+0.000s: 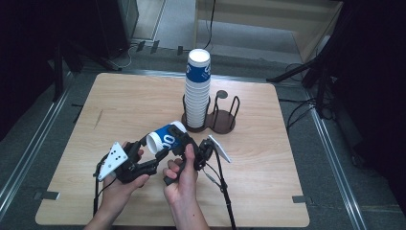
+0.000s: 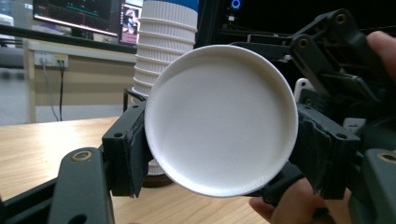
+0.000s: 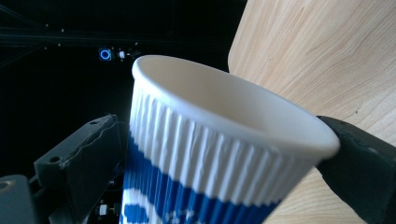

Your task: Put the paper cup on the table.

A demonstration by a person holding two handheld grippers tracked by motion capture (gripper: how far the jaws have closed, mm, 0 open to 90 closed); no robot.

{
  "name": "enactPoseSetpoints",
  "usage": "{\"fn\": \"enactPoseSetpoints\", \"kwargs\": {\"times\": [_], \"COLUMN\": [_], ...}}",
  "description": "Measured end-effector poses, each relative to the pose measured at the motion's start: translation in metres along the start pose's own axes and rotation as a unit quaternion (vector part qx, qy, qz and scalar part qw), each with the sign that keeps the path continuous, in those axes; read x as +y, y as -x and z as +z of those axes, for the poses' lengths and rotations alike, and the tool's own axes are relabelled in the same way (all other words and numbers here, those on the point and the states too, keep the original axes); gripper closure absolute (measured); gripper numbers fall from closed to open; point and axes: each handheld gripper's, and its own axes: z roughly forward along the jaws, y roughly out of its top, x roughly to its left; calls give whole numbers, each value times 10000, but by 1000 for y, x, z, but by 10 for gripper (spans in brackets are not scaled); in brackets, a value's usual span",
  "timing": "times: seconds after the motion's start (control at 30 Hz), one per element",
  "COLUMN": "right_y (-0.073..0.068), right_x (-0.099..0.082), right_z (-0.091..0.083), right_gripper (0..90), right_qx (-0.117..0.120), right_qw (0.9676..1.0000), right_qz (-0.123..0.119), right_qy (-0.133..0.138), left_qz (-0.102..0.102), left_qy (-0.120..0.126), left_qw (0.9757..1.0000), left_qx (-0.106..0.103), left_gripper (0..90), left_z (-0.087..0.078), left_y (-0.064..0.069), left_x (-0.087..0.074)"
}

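Left tool (image 1: 160,154) clamping ribbed blue-white paper cup (image 1: 165,137), round base.

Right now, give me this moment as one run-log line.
left gripper: shut on blue-and-white ribbed paper cup | right gripper: jaws around cup, grip unclear | cup stack: in holder

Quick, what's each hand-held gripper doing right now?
Left hand-held gripper: shut on the cup.
Right hand-held gripper: jaws around the cup, grip cannot be told.

Dim, dark surroundings; close-ups softly blurred.
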Motion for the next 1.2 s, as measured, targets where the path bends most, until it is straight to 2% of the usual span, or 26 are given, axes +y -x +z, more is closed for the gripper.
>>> {"fn": "enactPoseSetpoints", "kwargs": {"times": [0.3,0.4,0.53,0.67,0.8,0.9,0.93,1.0,1.07,1.17,1.2], "right_y": [3,3,3,2,-1,-1,-1,-3,-4,-5,-5], "right_x": [2,1,1,1,4,7,8,8,9,10,11], "right_z": [3,4,3,2,-2,-5,-5,-7,-9,-11,-12], "right_gripper": [57,94,165,191,198,201,202,203,203,205,205], "right_qx": [51,156,220,315,428,345,311,283,262,145,112], "right_qw": [9997,9992,9991,9989,9988,9990,9990,9987,9981,9965,9955], "right_qz": [217,341,362,338,145,52,14,-136,-289,-541,-663], "right_qy": [-71,-143,-84,-21,186,293,319,396,474,618,665], "left_qz": [78,97,85,12,-152,-63,-43,-156,-271,-333,-342], "left_qy": [1,-16,-24,46,35,-44,-112,-213,-359,-585,-641], "left_qw": [10000,10000,10000,9999,9997,9998,9999,9996,9989,9977,9974], "left_qx": [29,-7,-41,-94,-202,-155,-115,-132,-120,11,45], "left_gripper": [283,283,281,284,266,205,189,130,123,10,0], "left_z": [0,0,0,-1,-3,-4,-4,-4,-5,-6,-6], "left_y": [0,-1,1,1,-1,-2,-2,-2,-2,-2,-3], "left_x": [-1,-1,-1,0,3,3,4,4,6,7,7]}}
